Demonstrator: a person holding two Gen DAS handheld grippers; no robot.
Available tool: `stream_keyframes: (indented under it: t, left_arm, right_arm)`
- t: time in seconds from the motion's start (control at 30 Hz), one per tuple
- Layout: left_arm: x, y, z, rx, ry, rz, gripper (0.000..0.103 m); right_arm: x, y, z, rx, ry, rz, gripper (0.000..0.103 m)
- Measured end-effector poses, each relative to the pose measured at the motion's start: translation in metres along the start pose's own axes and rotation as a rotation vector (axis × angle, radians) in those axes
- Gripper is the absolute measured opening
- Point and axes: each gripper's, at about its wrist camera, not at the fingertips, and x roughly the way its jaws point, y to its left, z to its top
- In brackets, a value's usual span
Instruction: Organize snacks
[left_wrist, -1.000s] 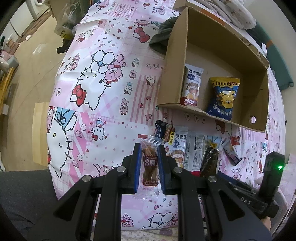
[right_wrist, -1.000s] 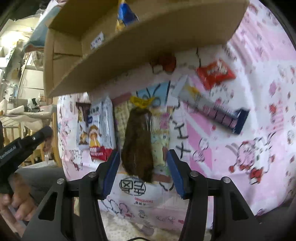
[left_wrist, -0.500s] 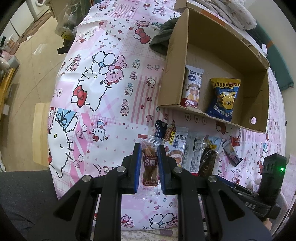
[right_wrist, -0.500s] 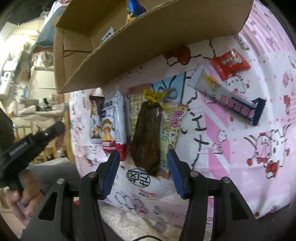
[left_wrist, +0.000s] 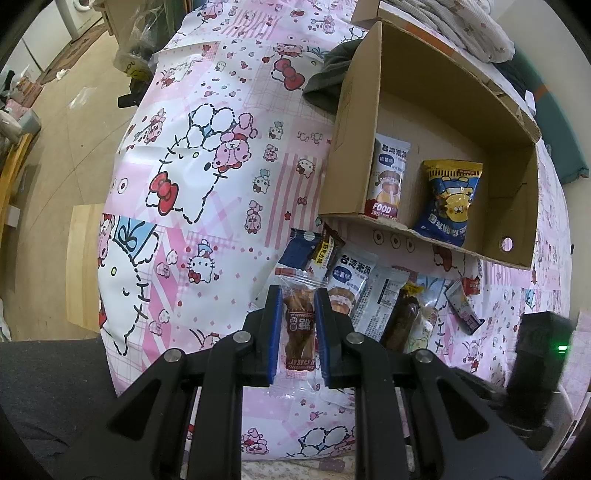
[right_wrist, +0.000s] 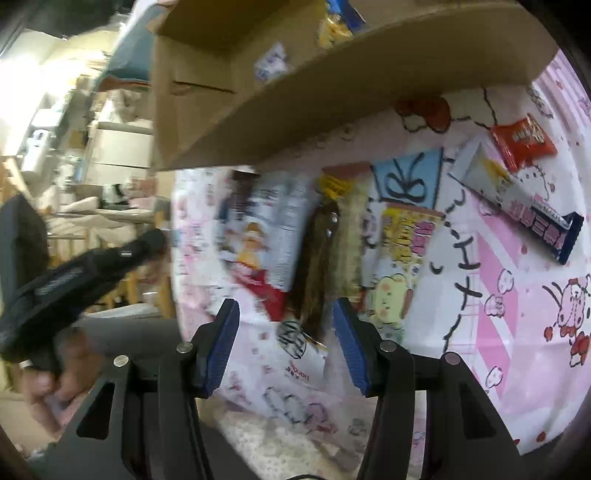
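My left gripper (left_wrist: 298, 306) is shut on a clear packet of brown dried snack (left_wrist: 299, 328), held just above the pink cartoon cloth (left_wrist: 207, 192). My right gripper (right_wrist: 284, 314) is open over a dark brown snack packet (right_wrist: 314, 273) that lies on the cloth; its pads stand clear of it. The open cardboard box (left_wrist: 436, 110) holds a white rice-cracker pack (left_wrist: 388, 177) and a blue and yellow bag (left_wrist: 448, 201). The right wrist view is blurred by motion.
Several loose snacks lie in front of the box: white packs (left_wrist: 351, 280), a yellow packet (right_wrist: 406, 251), a long white and blue bar (right_wrist: 517, 206), a small red pack (right_wrist: 522, 142). A hand (right_wrist: 48, 384) grips the left tool. Floor lies beyond the cloth's left edge.
The right gripper has swung leftwards, so the box and snacks slid right in its view, which has gone blurry. The left gripper and its packet have stayed still.
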Motion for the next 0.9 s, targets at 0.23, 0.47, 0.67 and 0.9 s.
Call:
stream_keyframes:
  t: [0.23,0.47,0.67,0.9]
  left_arm:
    - [0.001,0.003,0.000,-0.009,0.002,0.001,0.014]
    - [0.000,0.005,0.001,-0.017,0.003,0.000,0.014]
    - [-0.005,0.000,0.002,-0.010,-0.012,-0.008,0.014]
    - [-0.002,-0.002,0.000,0.000,-0.007,0.005,0.014]
  right_arm:
    - [0.019,0.005,-0.005,-0.008,0.011,-0.066,0.034]
    - [0.004,0.023,-0.014,-0.067,-0.040,-0.102,0.014]
    - [-0.029,0.033,-0.019,-0.125,-0.092,-0.133,0.003]
    - [-0.025,0.030,-0.022,-0.135,-0.095,-0.170,0.000]
